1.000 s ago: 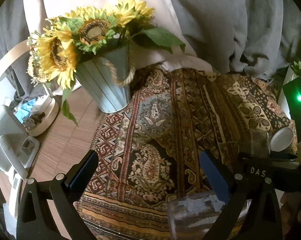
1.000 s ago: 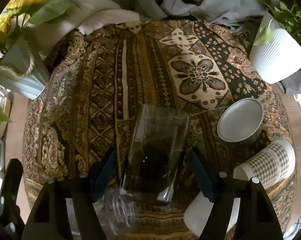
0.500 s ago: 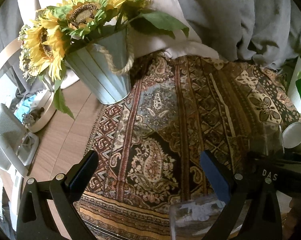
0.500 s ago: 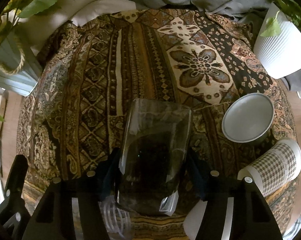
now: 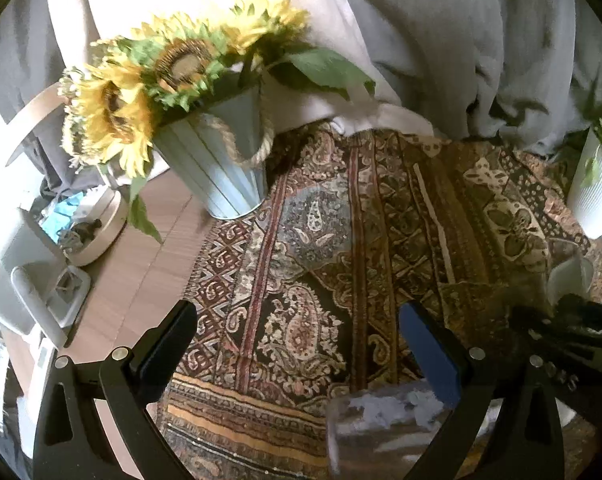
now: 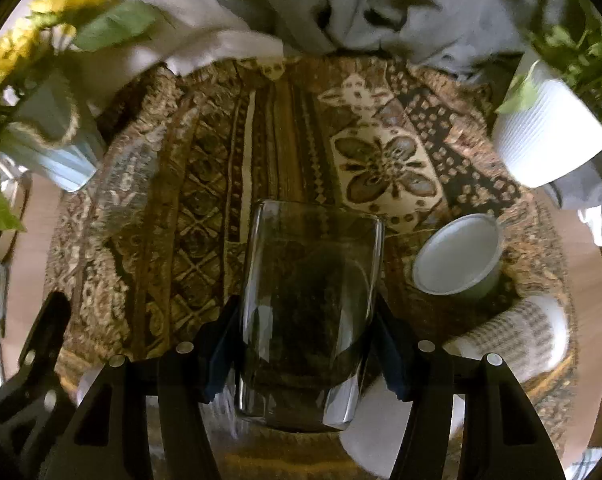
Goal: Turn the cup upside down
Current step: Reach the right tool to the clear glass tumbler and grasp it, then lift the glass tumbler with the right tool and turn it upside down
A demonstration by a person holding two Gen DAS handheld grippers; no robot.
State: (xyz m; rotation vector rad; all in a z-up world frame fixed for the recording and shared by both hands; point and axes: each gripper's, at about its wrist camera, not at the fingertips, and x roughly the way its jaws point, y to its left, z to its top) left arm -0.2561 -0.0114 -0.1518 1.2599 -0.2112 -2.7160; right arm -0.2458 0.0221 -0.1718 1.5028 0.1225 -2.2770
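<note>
My right gripper (image 6: 307, 344) is shut on a clear drinking glass (image 6: 309, 304), its blue pads pressing both sides; the glass is held above the patterned cloth (image 6: 221, 168) with its rim pointing away from the camera. My left gripper (image 5: 297, 340) is open and empty over the cloth (image 5: 321, 280). A clear plastic cup (image 5: 385, 432) stands just below the left gripper's right finger. The right gripper's black body (image 5: 573, 332) shows at the right of the left wrist view.
A pale blue bucket of sunflowers (image 5: 217, 168) stands at the cloth's far left. A white ribbed plant pot (image 6: 549, 136) stands far right. A white cup (image 6: 457, 256) and a houndstooth paper cup (image 6: 517, 340) sit to the right of the glass. Grey fabric lies behind.
The right gripper has closed tighter on the glass and lifted it, tilting it more upright in view. The left gripper stayed open and shifted slightly.
</note>
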